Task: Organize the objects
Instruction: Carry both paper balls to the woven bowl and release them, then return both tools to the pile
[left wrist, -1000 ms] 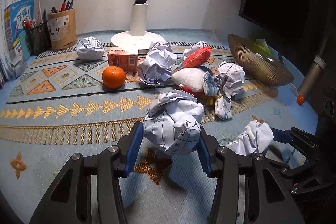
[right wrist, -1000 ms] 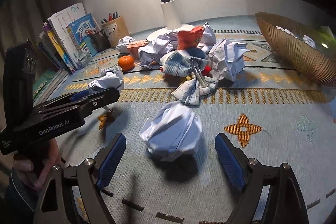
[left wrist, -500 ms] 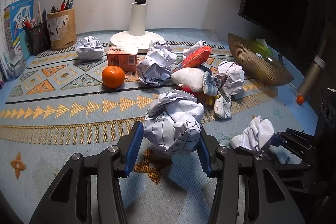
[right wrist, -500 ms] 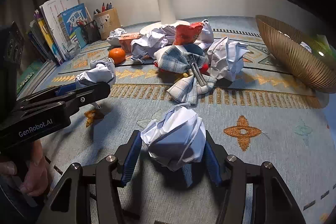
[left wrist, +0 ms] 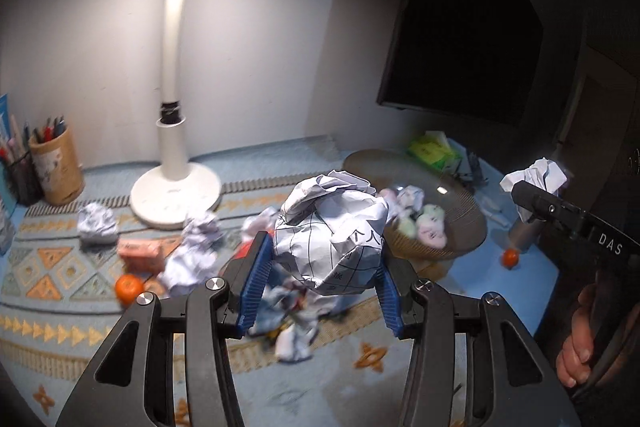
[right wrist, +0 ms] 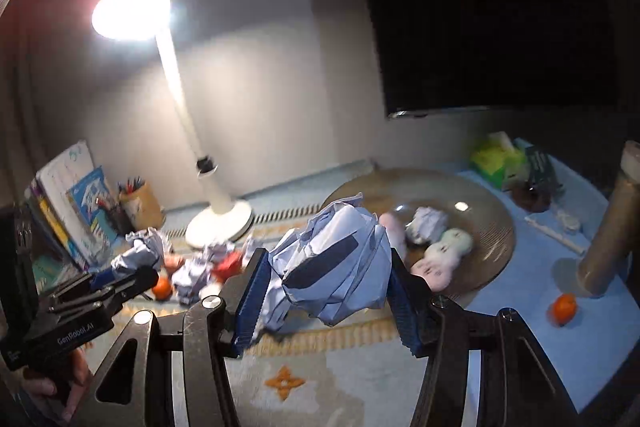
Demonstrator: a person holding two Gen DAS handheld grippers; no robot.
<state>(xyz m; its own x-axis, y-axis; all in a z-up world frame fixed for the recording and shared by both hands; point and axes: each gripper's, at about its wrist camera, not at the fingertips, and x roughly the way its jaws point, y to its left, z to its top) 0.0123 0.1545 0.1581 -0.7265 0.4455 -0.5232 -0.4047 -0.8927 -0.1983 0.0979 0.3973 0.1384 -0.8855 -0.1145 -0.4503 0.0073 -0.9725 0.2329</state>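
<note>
My left gripper (left wrist: 320,279) is shut on a crumpled white paper ball with printed lines (left wrist: 332,239), held above the patterned mat. My right gripper (right wrist: 324,291) is shut on a second, bluish-white paper ball (right wrist: 336,267), also in the air. Behind and to the right of both balls stands a brown ribbed bowl (left wrist: 372,163), seen too in the right wrist view (right wrist: 492,227), with a paper ball and pastel plush toys inside. Each gripper shows in the other's view: the right gripper (left wrist: 536,195) at the right edge, the left gripper (right wrist: 132,275) at the lower left.
On the mat lie more paper balls (left wrist: 98,225), an orange (left wrist: 129,287), an orange box (left wrist: 140,251) and a blurred heap of cloth and toys. A white lamp (left wrist: 176,187), pen cup (left wrist: 56,167), books (right wrist: 76,203), dark monitor (left wrist: 460,27), tall cylinder (right wrist: 612,227) and small orange (right wrist: 564,309) surround them.
The right gripper closed on its paper ball. Both grippers then rose from the mat with their balls and swung toward the bowl, which now sits closer behind them.
</note>
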